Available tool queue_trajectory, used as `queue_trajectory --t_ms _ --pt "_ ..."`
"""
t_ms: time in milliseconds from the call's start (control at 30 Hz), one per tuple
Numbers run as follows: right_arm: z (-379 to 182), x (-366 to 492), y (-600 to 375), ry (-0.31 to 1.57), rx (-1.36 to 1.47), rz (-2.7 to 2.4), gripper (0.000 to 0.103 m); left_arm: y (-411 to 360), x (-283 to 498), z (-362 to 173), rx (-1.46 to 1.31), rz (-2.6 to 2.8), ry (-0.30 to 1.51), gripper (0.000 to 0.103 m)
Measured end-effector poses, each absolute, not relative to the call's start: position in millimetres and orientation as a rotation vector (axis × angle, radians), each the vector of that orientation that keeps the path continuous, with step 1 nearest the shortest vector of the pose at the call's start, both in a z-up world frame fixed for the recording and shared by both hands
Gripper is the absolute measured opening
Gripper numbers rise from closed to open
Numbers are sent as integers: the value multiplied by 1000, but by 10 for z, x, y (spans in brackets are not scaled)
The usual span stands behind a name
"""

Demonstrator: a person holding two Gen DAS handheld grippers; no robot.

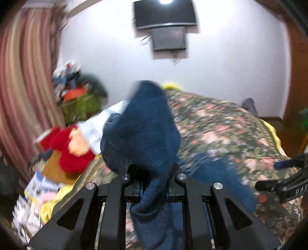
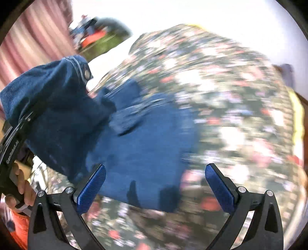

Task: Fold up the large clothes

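Observation:
A pair of dark blue jeans [image 1: 142, 130] lies partly on the floral bedspread [image 1: 221, 127]. My left gripper [image 1: 154, 173] is shut on the jeans and holds one end lifted, the cloth bunched over its fingers. In the right wrist view the jeans [image 2: 142, 146] spread across the bed, their lifted waist end with a metal button at the upper left. My right gripper [image 2: 155, 184] is open and empty just above the near edge of the jeans. It also shows in the left wrist view [image 1: 279, 173] at the right edge. Both views are motion-blurred.
A red and orange plush [image 1: 73, 148], books and papers [image 1: 38, 188] lie at the bed's left side. A green bag with clutter [image 1: 80, 103] stands by the striped curtain [image 1: 25, 80]. A TV [image 1: 165, 13] hangs on the far wall.

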State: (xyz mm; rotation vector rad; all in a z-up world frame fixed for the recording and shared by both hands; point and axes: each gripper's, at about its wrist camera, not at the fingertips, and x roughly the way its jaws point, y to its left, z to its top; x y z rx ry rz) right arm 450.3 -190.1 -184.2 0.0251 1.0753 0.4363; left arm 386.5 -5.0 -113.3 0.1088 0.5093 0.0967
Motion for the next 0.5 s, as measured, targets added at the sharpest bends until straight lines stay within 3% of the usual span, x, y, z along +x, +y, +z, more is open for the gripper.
queue_trajectory --t_ms 133,367,500 --pt "-1651 4314 -2519 1034 83 338 103 -618 3909 -1167 182 -27 517 13" --pt "-1683 4087 -3089 1042 154 272 103 -1378 3782 -1970 367 -231 732 13" --pt "-1684 3970 -3161 1043 159 276 103 -1431 3613 -2160 436 -236 777 24"
